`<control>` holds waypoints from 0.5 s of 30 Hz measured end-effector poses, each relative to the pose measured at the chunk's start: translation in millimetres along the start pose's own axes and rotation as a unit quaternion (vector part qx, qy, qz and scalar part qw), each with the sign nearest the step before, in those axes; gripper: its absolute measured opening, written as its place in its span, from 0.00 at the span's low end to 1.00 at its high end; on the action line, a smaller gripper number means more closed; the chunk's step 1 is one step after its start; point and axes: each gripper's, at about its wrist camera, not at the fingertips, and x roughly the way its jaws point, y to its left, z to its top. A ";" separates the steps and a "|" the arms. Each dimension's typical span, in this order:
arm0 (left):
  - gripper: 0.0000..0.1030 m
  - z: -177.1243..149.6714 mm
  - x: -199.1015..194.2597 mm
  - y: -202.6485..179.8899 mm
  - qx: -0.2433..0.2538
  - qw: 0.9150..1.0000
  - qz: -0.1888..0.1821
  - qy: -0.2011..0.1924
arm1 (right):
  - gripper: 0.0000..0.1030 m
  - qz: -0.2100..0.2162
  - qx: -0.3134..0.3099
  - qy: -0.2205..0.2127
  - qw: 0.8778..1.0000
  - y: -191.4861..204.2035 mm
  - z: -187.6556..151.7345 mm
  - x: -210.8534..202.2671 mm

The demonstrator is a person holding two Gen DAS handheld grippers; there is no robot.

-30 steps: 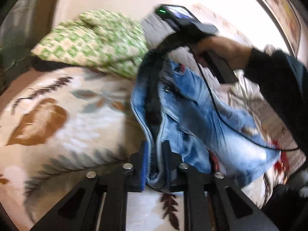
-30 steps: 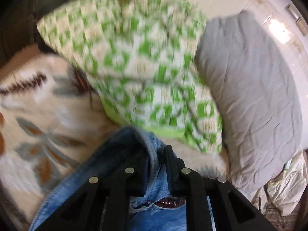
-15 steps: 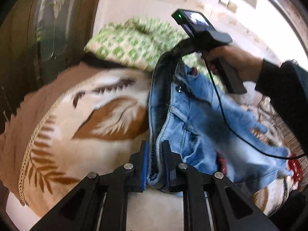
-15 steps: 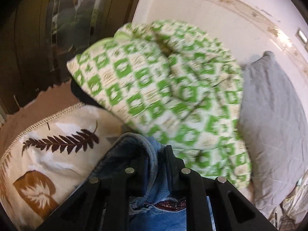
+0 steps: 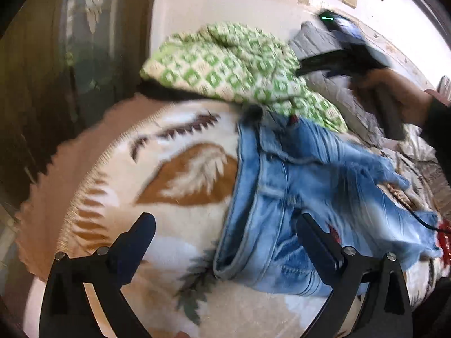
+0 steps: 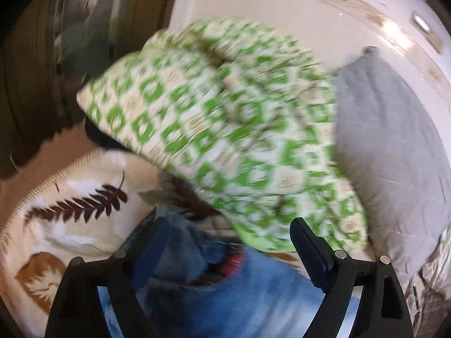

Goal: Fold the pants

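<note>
One pair of jeans (image 5: 296,197) is seen lying on the bed, on a leaf-patterned blanket (image 5: 180,174), with the waistband toward the blanket's left side and the far end touching the green checked quilt (image 5: 231,64) at the head of the bed. The legs are bunched toward the right edge of the bed.

The left hand-held gripper (image 5: 225,242) has just been opening and is spread wide; the waistband edge lies between its fingers but is not pressed by either. The right hand-held gripper (image 6: 225,239) has likewise just been opening and stands wide above the denim, with nothing clamped. In the left view the right hand-held gripper (image 5: 310,67) is seen raised above the quilt, held in a person's hand (image 5: 394,95).

The denim is judged soft but fairly heavy and thick: it should drape rather than hold a crease, and doubled seams will resist flattening. Slipping is unlikely, since the weave is rough. The firmest places to be taken hold of are judged to be the waistband corners and the hems, where the cloth is stitched double.

Counted: one pair of jeans, two hand-held grippers, one blanket, one quilt, one grey pillow (image 6: 389,146).
</note>
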 end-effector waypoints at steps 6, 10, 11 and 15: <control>1.00 40.8 -25.6 -49.0 0.031 0.999 -0.032 -0.030 | 0.91 0.007 0.068 -0.037 0.997 -109.1 -42.9 -101.6; 1.00 65.1 -34.1 -103.7 0.075 0.994 -0.072 -0.038 | 0.92 -0.048 0.092 -0.040 0.994 -194.9 -93.8 -157.5; 1.00 72.7 -31.5 -127.2 0.091 0.992 -0.086 -0.034 | 0.92 -0.060 0.099 -0.036 0.993 -214.6 -106.2 -169.1; 1.00 88.6 -21.8 -195.3 0.142 0.980 -0.139 -0.009 | 0.93 -0.098 0.146 -0.010 0.984 -297.4 -168.5 -212.6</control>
